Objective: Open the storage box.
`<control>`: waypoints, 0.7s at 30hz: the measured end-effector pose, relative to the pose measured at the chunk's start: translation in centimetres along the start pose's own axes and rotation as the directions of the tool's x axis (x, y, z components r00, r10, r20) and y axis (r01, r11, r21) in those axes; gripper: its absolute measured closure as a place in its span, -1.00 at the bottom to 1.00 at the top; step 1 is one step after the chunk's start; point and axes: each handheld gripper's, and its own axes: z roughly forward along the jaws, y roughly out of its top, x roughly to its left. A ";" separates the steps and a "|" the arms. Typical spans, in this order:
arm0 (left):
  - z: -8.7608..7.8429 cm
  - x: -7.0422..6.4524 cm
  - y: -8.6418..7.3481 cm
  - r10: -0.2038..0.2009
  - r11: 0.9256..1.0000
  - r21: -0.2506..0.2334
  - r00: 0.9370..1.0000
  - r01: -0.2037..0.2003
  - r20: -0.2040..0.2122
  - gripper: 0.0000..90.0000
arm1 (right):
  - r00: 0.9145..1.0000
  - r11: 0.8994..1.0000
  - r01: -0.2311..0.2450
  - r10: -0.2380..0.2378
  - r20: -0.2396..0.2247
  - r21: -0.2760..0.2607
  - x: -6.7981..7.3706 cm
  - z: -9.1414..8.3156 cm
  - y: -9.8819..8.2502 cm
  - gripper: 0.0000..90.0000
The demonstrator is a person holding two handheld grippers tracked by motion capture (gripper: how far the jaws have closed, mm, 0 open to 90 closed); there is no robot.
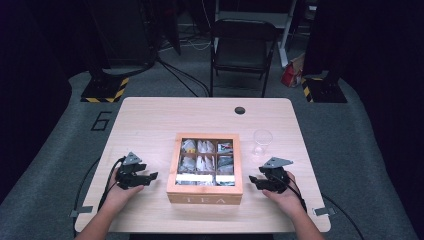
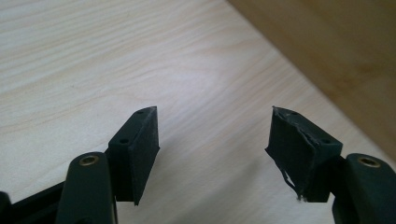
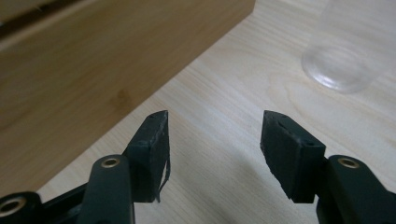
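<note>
- Tea box (image 1: 205,192) stands in the middle of the surface (image 1: 150,120), between both grippers, with sachets in its compartments.
- Left gripper (image 1: 151,176): jaws partly open, nothing between them, just beside the box's left wall.
- Right gripper (image 1: 252,180): jaws partly open and empty, near the box's right wall.
- Clear cup (image 1: 262,141) stands behind the right gripper, apart from the box.
- Black chair (image 1: 243,50) stands on the floor beyond the surface.

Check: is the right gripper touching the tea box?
Apart. The right gripper view shows bare table between the right gripper and the tea box.
</note>
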 end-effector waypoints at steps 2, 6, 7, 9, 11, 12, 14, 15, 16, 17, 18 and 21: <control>-0.5 -0.2 0.3 0.009 1.000 -0.011 1.000 -0.009 0.002 -0.23 | 1.000 1.000 0.011 -0.011 -0.002 -0.002 0.2 -0.4 0.4 -0.05; -1.5 -0.5 1.0 0.030 1.000 -0.006 1.000 -0.030 -0.003 -0.20 | 1.000 1.000 0.010 -0.010 -0.001 0.010 0.3 -1.1 0.8 -0.03; -1.8 -0.5 1.1 0.033 0.999 -0.004 0.999 -0.033 0.000 -0.17 | 1.000 1.000 0.013 -0.013 0.005 0.011 0.3 -1.3 0.9 -0.03; -2.3 -0.6 1.3 0.000 1.000 -0.024 1.000 0.001 0.017 -0.16 | 1.000 1.000 0.006 -0.006 0.001 0.016 0.4 -1.7 1.0 -0.01; -2.6 -0.7 1.6 -0.002 0.999 -0.034 1.000 0.002 0.018 -0.16 | 1.000 1.000 0.009 -0.009 0.001 0.018 0.4 -2.1 1.2 -0.01; -2.9 -0.8 1.8 0.001 0.999 -0.032 1.000 -0.001 0.017 -0.17 | 1.000 1.000 0.009 -0.009 -0.002 0.016 0.4 -2.2 1.3 -0.01; -3.2 -0.9 2.0 -0.003 0.999 -0.041 1.000 0.004 0.025 -0.18 | 1.000 1.000 0.008 -0.008 -0.002 0.012 0.6 -2.6 1.5 -0.01; -3.2 -1.0 2.1 -0.010 0.999 -0.045 1.000 0.011 0.021 -0.20 | 1.000 1.000 -0.004 0.004 -0.007 0.003 0.8 -2.8 1.6 -0.01; -3.3 -1.2 2.2 -0.017 0.999 -0.037 1.000 0.018 0.025 -0.23 | 1.000 1.000 -0.006 0.006 -0.011 -0.004 0.9 -3.0 1.8 -0.01; -3.4 -1.3 2.3 -0.013 0.999 -0.033 1.000 0.014 0.023 -0.23 | 1.000 1.000 -0.012 0.012 -0.011 -0.005 1.0 -3.2 1.9 -0.01; -3.4 -1.5 2.3 -0.008 0.999 -0.039 1.000 0.009 0.015 -0.23 | 1.000 1.000 -0.012 0.011 -0.010 -0.014 1.1 -3.3 2.0 -0.01; -3.7 -2.0 2.3 -0.008 0.999 -0.036 1.000 0.009 0.016 -0.23 | 1.000 1.000 -0.015 0.014 -0.014 -0.026 1.5 -3.8 2.2 -0.01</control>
